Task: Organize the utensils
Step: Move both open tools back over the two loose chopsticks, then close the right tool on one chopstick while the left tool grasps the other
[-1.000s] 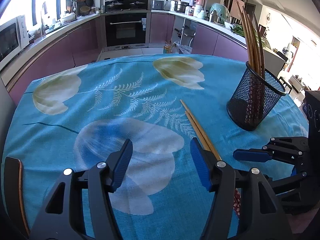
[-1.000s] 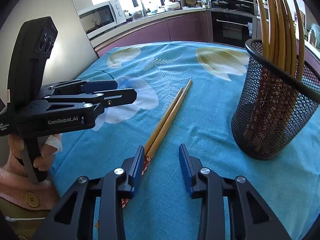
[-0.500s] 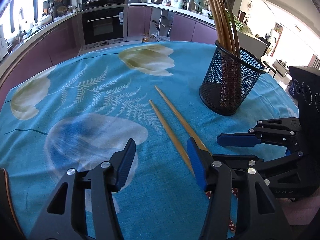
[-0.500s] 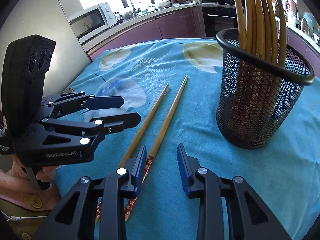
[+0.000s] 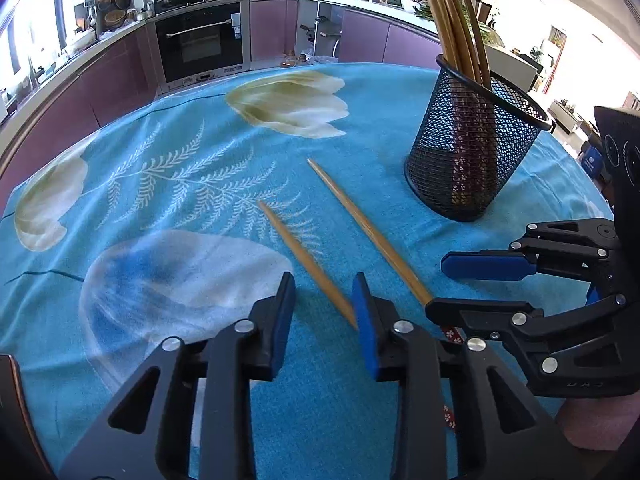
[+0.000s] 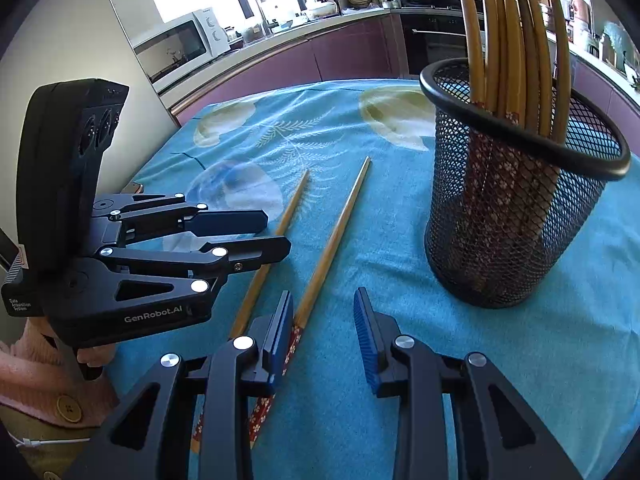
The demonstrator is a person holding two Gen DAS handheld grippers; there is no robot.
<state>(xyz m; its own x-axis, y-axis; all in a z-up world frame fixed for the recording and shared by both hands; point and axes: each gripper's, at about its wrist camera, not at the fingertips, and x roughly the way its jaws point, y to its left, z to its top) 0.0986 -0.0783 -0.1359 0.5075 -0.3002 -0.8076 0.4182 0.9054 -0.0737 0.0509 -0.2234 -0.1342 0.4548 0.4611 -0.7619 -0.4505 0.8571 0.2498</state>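
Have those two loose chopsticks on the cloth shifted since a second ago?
Yes. The two chopsticks lay touching side by side beside the mesh holder; now they are spread apart, the left one pushed away from the holder, toward the left claw.

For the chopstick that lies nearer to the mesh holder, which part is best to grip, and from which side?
Probably grip the chopstick nearer the mesh holder on its thick patterned end, from above, fingers straddling its width. It lies flat on the tablecloth, and that end sits at the open right claw, away from the mesh holder.
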